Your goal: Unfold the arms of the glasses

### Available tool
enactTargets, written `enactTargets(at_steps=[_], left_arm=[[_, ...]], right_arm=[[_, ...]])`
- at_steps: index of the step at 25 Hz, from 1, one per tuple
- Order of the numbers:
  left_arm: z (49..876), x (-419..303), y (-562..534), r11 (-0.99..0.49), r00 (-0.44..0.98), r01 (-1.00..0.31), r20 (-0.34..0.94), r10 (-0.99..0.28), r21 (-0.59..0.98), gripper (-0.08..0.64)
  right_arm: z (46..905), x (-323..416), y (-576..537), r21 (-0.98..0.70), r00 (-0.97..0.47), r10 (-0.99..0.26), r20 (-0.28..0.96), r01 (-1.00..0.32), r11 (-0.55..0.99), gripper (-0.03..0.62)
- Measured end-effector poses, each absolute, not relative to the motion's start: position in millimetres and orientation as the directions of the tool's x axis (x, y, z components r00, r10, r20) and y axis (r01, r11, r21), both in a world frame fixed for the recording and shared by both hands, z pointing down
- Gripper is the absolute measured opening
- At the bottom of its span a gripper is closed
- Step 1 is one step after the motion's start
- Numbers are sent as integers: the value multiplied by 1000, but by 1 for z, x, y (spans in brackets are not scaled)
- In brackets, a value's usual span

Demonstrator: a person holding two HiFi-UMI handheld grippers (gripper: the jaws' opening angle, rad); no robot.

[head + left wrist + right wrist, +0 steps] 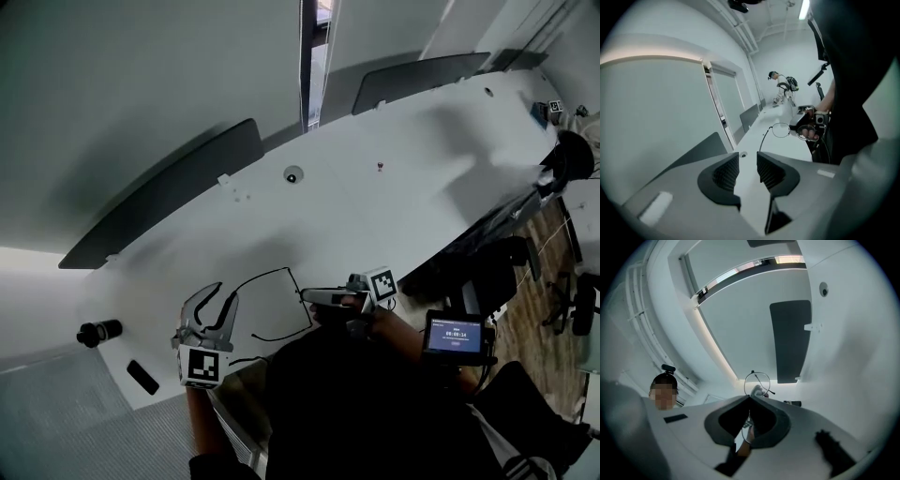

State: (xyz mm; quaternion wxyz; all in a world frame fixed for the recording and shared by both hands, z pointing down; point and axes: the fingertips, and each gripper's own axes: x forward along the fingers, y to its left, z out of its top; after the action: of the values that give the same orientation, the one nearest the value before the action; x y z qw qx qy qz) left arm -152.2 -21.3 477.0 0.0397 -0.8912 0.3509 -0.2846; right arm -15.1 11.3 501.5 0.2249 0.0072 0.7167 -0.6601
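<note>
Right gripper (314, 297), lower middle of the head view, jaws together, clamped on thin wire-frame glasses (780, 130) over the near edge of the white table (394, 187). One thin arm runs left toward the left gripper (214, 305), lower left, jaws apart, nothing between. Black cylinder (98, 331) far left on the table.

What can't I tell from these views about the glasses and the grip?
- Head view: the right gripper covers one end of the thin-wire glasses, so that arm's fold is hidden.
- Right gripper view: its shut jaws hide which part of the frame they pinch.
- Left gripper view: glasses too small to read the hinges.
- Head view: dark cylinder, far left, too small to identify.
</note>
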Motion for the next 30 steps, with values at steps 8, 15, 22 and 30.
enactTargets(at_steps=[8,15,22,30], left_arm=[[457,-160,28,-826,771,-557,317,-553,-85,124],[491,-136,66,-843,820,-535,273,-502,55,140],[480,-138,73,-822,834,-548,174,-524,155,215],[510,-131,84,-804,835,-546,227,-500,235,256]], right_arm=[[509,-15,-5,-950,-880,-359,-311,300,88,9],[507,-14,-11,-948,-874,-368,-317,300,104,9],[503,-20,-11,-940,-870,-357,-339,325,101,9],[496,-20,-6,-926,-858,-351,-375,363,102,9]])
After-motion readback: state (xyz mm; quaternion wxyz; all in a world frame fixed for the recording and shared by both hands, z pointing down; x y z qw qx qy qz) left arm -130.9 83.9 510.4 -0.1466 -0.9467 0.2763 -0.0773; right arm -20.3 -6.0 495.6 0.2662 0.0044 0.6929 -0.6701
